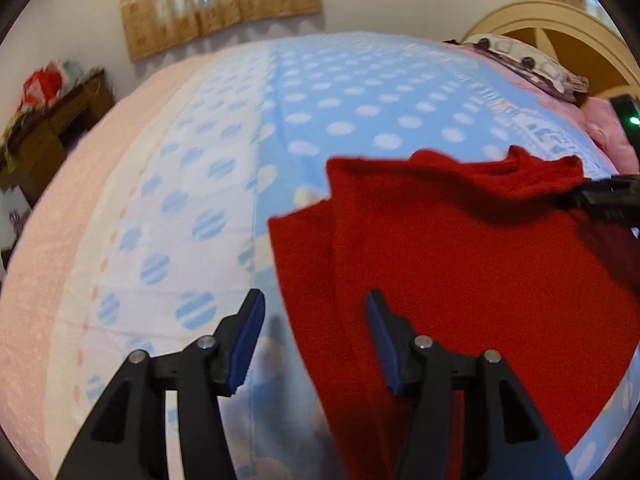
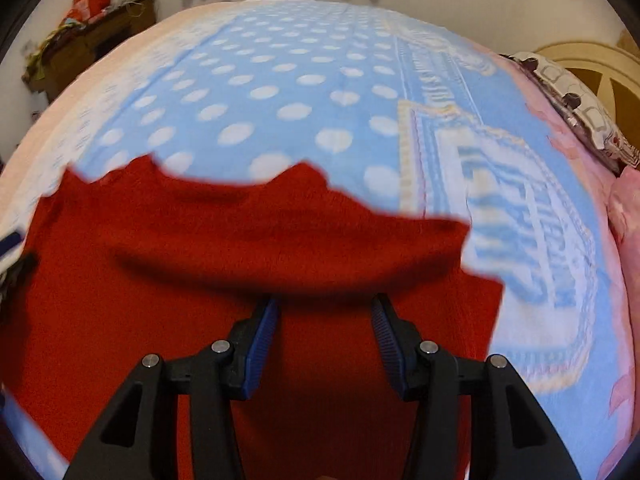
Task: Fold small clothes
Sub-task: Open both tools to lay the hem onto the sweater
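Red garment (image 1: 460, 248) spread on polka-dot blanket (image 1: 360, 92), part-folded, far edge raised. Left gripper (image 1: 316, 336) agape, empty, straddling garment's left edge. Right gripper (image 2: 324, 336) agape above garment's middle, gripping nothing. No containers.

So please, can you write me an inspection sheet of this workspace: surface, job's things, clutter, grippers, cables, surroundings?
Surface: bed with a blue polka-dot blanket, pink cover at its edges.
Job's things: red garment lying on the blanket, partly folded, its upper edge uneven.
Clutter: patterned pillow at the headboard end.
Grippers: left gripper open, over the garment's left edge; right gripper open, above the garment.
Cables: nothing seen.
Surroundings: cream headboard, curtained window, wooden desk piled with things.
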A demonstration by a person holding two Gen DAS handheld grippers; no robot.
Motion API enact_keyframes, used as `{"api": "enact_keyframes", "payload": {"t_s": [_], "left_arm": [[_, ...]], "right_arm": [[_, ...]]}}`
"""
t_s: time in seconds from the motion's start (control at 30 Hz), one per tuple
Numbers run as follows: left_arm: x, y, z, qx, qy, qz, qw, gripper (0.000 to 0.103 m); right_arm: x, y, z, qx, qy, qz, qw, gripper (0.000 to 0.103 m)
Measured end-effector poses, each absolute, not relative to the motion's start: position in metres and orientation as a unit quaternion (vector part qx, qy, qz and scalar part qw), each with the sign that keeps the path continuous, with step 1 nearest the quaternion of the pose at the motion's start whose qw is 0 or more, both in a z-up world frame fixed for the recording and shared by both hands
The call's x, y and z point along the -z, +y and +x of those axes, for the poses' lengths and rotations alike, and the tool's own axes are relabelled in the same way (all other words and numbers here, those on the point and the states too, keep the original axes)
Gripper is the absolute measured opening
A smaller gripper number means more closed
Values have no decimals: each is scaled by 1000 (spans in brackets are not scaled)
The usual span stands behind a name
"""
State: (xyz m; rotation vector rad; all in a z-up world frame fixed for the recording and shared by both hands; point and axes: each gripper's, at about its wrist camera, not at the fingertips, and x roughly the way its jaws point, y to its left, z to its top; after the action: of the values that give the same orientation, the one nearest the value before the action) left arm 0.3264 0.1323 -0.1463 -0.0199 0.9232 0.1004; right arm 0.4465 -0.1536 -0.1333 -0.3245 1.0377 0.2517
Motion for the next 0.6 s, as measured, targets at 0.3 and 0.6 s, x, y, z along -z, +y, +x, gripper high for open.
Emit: {"api": "enact_keyframes", "payload": {"t_s": [0.3,0.6], "left_arm": [[138,136,289,-45,426,-35,903,62],[131,110,237,-10,407,-4,913,72]], "right_arm": [[122,-195,457,-70,480,-72,872,51],[99,-221,353,-150,459,-75,873,52]]}}
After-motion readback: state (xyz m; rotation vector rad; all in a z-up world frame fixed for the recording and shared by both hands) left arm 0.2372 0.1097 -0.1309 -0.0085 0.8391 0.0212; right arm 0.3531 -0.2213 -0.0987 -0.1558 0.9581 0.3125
